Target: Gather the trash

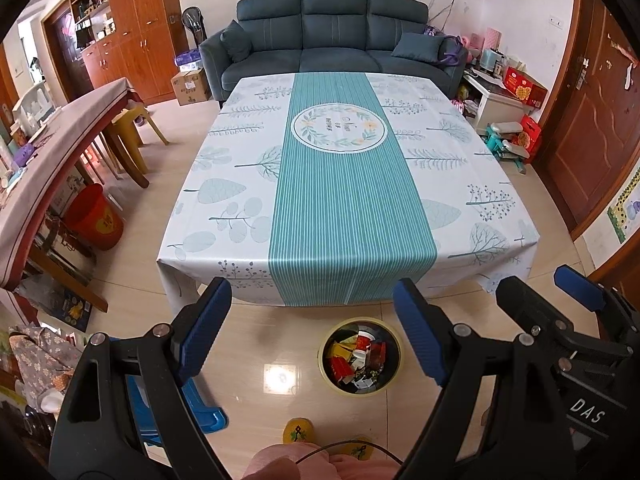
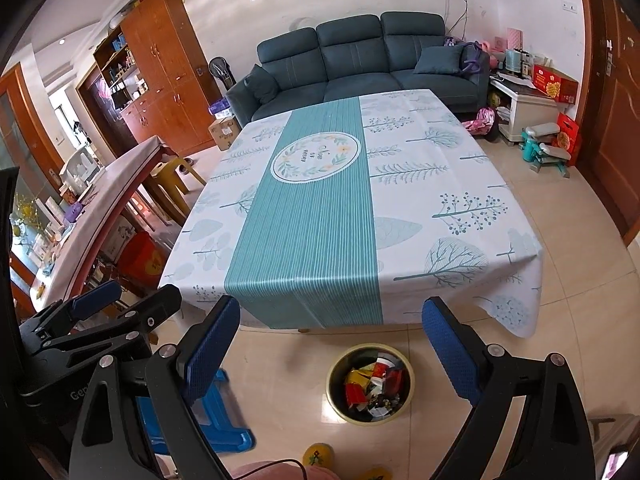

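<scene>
A round yellow-rimmed bin [image 1: 359, 354] [image 2: 370, 384] stands on the floor in front of the table, holding several crumpled wrappers [image 1: 356, 356] [image 2: 374, 386]. The table [image 1: 224, 184] [image 2: 440, 240] has a teal and white cloth with nothing lying on it. My left gripper [image 1: 312, 308] is open above the floor, near the table's front edge, with nothing between its blue pads. My right gripper [image 2: 332, 328] is open too and holds nothing; it also shows at the right of the left wrist view [image 1: 552, 284]. The left gripper appears at the left of the right wrist view [image 2: 132, 296].
A blue plastic stool [image 1: 200, 412] [image 2: 224, 424] stands on the floor left of the bin. A long side table [image 1: 60, 148] and a red bucket [image 1: 94, 218] are at the left. A sofa [image 1: 332, 40] sits behind the table. The person's yellow slippers [image 1: 298, 434] and pink trouser legs show at the bottom.
</scene>
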Action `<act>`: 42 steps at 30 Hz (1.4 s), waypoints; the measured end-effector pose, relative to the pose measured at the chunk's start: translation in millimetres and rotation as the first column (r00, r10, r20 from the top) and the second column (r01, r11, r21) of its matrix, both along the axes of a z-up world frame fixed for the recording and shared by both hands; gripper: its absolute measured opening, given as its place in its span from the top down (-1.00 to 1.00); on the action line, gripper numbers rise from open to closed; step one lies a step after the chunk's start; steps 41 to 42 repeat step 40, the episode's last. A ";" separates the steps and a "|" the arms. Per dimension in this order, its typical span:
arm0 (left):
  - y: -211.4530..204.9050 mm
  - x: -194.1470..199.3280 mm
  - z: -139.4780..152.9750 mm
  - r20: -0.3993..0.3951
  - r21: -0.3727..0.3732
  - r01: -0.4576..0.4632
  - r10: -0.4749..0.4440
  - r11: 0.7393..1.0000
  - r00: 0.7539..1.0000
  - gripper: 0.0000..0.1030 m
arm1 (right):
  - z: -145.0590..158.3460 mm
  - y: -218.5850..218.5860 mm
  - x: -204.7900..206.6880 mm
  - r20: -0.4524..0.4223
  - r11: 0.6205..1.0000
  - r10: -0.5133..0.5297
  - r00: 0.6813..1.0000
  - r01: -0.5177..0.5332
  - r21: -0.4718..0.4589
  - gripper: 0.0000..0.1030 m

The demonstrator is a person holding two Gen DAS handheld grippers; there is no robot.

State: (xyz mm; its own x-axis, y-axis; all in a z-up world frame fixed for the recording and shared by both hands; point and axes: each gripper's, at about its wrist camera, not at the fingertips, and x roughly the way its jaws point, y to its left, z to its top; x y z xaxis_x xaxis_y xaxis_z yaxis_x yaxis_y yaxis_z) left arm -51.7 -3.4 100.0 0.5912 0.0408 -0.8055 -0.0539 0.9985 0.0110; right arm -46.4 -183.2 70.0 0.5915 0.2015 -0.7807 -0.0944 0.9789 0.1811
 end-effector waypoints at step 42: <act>3.4 -5.6 0.3 0.006 0.018 -0.003 0.003 1.000 1.000 -0.57 | 7.8 5.4 -5.9 0.024 1.000 -0.003 1.000 0.003 0.009 -0.82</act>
